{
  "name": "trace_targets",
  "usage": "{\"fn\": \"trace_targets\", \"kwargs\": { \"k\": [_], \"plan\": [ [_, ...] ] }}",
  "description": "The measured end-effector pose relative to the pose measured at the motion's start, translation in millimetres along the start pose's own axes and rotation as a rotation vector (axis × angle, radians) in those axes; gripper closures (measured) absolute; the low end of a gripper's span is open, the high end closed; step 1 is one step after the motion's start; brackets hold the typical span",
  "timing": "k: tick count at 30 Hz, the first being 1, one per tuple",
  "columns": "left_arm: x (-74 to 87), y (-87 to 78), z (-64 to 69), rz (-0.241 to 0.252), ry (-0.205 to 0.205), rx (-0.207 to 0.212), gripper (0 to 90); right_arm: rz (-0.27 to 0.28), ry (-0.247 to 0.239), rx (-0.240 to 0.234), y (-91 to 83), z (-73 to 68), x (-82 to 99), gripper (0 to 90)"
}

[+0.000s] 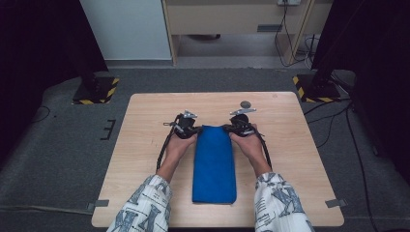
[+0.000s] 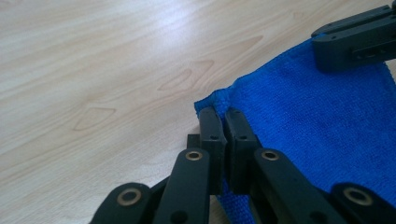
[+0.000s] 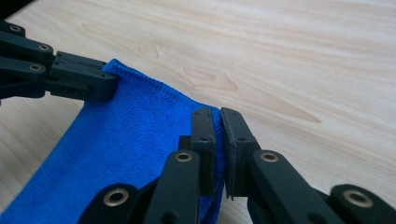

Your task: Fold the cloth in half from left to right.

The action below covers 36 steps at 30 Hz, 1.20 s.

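From above, a person in patterned sleeves works at a pale wooden tabletop (image 1: 145, 145), a pair of tongs in each hand. A blue cloth (image 1: 214, 166) lies folded into a long strip down the middle of the tabletop, running from near the person's edge away toward the centre. The left tongs (image 1: 196, 129) and the right tongs (image 1: 227, 128) meet the strip at its two far corners, one on each side. A small dark disc (image 1: 245, 104) sits on the wood just beyond the right tongs.

The left gripper view looks along that tool's two black jaws: they stand pressed together with the cloth's corner (image 2: 212, 105) pinched between them, the hem bunched just above the tips. The right tongs (image 2: 322, 58) bite the other corner at the upper right of this view, with the cloth stretched between the two.

The right gripper view shows the same grip mirrored: these jaws are closed on the cloth's edge (image 3: 217, 114), a fold of blue caught between the pads. Farther off, at the left, the left tongs (image 3: 112, 86) clamp the opposite corner, and bare wood lies beyond.
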State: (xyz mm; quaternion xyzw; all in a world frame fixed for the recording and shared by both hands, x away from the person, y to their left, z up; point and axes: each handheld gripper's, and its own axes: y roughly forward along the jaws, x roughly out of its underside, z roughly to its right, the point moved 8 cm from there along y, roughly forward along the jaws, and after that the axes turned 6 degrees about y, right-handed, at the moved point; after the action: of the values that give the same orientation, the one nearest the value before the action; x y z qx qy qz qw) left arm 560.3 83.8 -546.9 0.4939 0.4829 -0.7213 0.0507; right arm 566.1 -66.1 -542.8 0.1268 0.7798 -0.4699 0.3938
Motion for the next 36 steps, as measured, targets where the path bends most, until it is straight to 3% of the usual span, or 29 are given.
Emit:
{"fn": "trace_targets", "kwargs": {
  "k": [9, 18, 36],
  "plan": [
    [-19.3, -13.7, -1.3, 0.057, -0.010, -0.008, 86.9, 0.058, -0.018, -0.011, -21.1, -6.0, -20.3, 84.6],
    [-35.2, -24.3, -0.9, 0.098, 0.008, -0.024, 86.9, 0.083, -0.025, -0.004, -32.2, -4.1, -37.6, 84.6],
    [-61.1, -38.6, -9.6, 0.153, 0.014, -0.046, 87.3, 0.141, -0.035, -0.016, -39.7, -10.5, -62.4, 84.7]
  ]
}}
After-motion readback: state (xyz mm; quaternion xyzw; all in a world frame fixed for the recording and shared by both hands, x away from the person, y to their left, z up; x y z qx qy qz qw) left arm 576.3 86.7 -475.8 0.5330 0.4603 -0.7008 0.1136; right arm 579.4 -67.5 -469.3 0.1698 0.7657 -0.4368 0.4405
